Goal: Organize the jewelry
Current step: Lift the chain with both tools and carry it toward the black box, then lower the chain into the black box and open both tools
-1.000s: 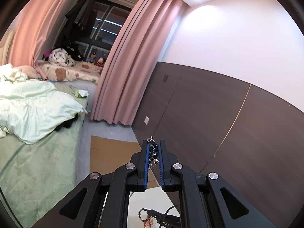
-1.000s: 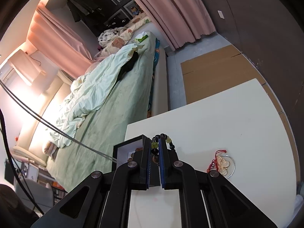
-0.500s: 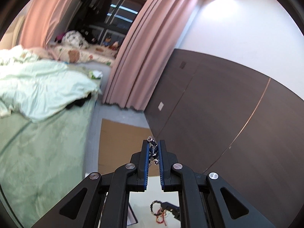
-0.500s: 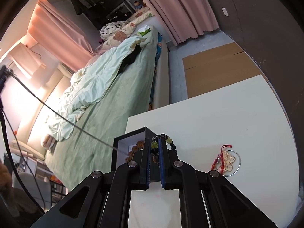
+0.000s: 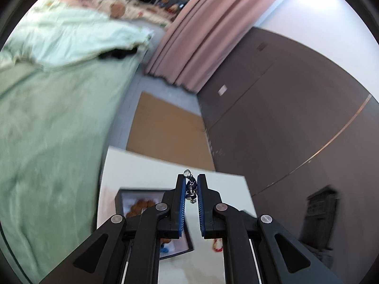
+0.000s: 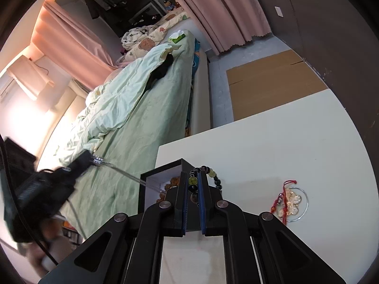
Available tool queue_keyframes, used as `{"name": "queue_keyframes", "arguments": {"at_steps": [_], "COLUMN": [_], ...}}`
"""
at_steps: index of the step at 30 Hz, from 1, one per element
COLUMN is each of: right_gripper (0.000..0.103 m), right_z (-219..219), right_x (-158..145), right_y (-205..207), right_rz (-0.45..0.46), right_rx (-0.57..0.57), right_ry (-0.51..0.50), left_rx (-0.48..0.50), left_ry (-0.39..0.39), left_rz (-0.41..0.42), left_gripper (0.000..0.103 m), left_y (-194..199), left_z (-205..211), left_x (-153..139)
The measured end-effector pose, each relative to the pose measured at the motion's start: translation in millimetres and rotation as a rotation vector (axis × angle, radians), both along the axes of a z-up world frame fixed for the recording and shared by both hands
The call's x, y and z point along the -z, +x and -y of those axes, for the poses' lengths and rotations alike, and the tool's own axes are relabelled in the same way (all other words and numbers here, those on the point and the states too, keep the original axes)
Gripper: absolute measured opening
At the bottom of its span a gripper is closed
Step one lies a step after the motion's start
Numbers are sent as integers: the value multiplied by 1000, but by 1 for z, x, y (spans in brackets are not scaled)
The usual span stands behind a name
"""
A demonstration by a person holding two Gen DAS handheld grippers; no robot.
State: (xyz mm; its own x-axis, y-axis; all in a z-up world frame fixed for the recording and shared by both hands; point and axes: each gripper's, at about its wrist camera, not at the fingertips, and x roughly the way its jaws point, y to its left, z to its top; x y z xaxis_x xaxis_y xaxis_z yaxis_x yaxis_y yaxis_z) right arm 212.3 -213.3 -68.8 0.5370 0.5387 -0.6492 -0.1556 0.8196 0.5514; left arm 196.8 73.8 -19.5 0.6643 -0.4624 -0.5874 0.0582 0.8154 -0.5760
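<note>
The left gripper [image 5: 191,185] is nearly closed and pinches a small silver chain [image 5: 191,189] between its blue pads. The right gripper [image 6: 192,184] is nearly closed on a bead bracelet [image 6: 208,174], which loops out past its right tip. The black jewelry box [image 6: 163,172] sits just behind and left of the right tips. A gold charm ring [image 6: 292,203] lies on the white table [image 6: 272,146], off to its right

No text, label, brand, number or sign could be read in either view; the left wrist view was blurred.
</note>
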Motion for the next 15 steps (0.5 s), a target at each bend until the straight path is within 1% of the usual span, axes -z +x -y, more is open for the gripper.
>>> {"name": "queue_keyframes", "arguments": {"at_steps": [2, 5, 7, 9, 11, 12, 13, 14, 15], "right_gripper": [9, 9, 9, 9, 9, 9, 9, 9, 9], "right_z": [-5, -10, -14, -18, -23, -26, -29, -32, -37], "right_x": [0, 0, -1, -1, -3, -4, -6, -8, -9], "right_y": [-1, -1, 0, 1, 3, 2, 3, 3, 4], "right_rz": [7, 19, 31, 39, 52, 57, 67, 75, 82], "right_rx": [-10, -23, -33, -45, -62, -67, -75, -81, -92], "right_ry": [-9, -20, -16, 3, 28, 36, 50, 61, 75], "left_rx": [-18, -16, 1, 7, -9, -17, -26, -40, -55], "left_ry": [-28, -15, -15, -22, -14, -11, -13, -18, -26], "left_rz": [-29, -83, -117, -123, -128, -129, -131, -135, -135], "left_gripper": [9, 9, 9, 10, 11, 18, 39, 56, 86], "left_y": [1, 7, 12, 14, 15, 16, 16, 18, 17], "left_z": [-4, -2, -1, -3, -10, -13, -17, -22, -26], "left_x": [14, 32, 39, 39, 38, 37, 37, 37, 36]}}
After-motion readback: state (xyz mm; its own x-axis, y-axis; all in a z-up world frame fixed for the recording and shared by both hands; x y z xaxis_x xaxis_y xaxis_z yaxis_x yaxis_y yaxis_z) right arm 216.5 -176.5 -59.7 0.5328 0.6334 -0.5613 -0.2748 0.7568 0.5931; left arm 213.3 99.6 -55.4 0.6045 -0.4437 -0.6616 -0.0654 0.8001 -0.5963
